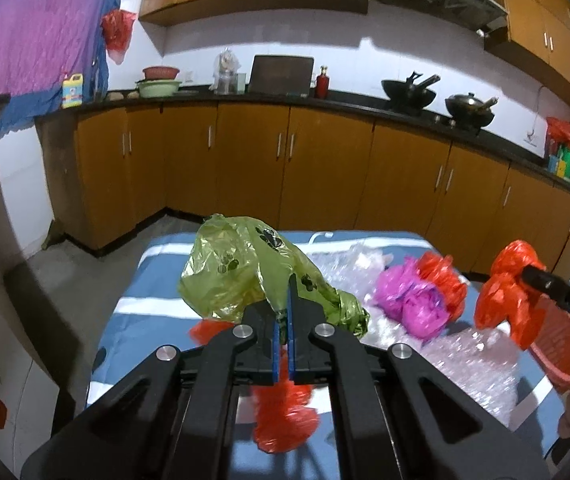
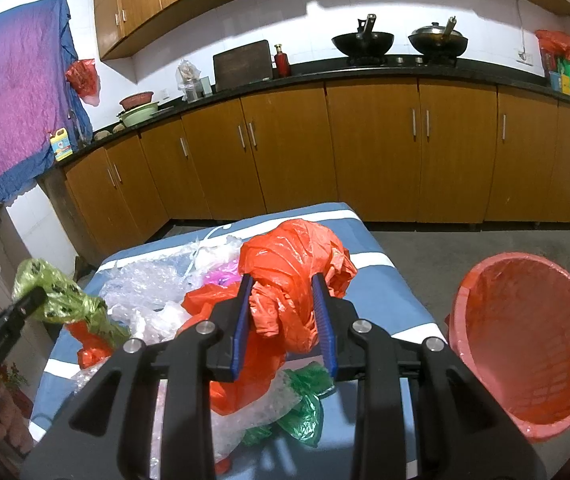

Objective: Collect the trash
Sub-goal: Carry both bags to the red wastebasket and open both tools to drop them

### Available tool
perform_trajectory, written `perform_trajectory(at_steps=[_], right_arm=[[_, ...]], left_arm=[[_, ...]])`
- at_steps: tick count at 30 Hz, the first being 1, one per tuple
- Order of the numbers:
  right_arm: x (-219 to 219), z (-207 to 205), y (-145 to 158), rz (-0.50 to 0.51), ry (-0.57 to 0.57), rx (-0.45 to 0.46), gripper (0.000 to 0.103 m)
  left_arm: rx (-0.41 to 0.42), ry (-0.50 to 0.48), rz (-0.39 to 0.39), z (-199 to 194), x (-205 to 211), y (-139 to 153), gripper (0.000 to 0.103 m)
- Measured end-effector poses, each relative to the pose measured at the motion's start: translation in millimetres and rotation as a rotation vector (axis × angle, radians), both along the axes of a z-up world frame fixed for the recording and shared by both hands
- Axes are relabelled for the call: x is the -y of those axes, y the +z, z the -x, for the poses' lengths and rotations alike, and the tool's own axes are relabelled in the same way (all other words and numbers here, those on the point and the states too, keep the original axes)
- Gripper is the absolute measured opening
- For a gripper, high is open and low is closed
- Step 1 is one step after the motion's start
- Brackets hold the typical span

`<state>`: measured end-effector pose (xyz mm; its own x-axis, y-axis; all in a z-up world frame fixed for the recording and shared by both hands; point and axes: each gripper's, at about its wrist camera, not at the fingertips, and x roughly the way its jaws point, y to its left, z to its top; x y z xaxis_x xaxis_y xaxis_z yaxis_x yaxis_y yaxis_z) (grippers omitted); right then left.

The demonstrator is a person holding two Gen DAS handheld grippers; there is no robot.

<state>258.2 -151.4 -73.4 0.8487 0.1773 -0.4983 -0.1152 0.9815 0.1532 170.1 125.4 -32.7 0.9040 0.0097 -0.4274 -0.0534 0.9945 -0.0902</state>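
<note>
No legible text or labels.

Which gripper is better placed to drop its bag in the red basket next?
Right. The right gripper holds the orange bag with the red basket open just to its right. The left gripper, clamping the green bag, is across the table.

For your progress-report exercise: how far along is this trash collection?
Done: nothing visible in the lined red bin. In hand: the left gripper clamps a crumpled green plastic bag; the right gripper holds a crumpled orange plastic bag. Left: pink bag, bubble wrap on the blue-striped table.
</note>
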Motion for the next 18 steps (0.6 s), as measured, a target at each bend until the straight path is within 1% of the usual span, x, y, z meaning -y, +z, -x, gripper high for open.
perform_trajectory(at_steps=[5,11,18], right_arm=[[7,9,10,-0.01,0.0,0.022,0.03],[18,20,21,-0.024,-0.005,0.043,0.03],[35,38,35,-0.034,-0.026,0.077,0.03]], left_arm=[[0.041,-0.011,-0.007,4,6,18,0.002],[0.068,-0.019,-0.01,9,16,30,0.002],[0.101,-0.065,-0.02,17,41,46,0.002]])
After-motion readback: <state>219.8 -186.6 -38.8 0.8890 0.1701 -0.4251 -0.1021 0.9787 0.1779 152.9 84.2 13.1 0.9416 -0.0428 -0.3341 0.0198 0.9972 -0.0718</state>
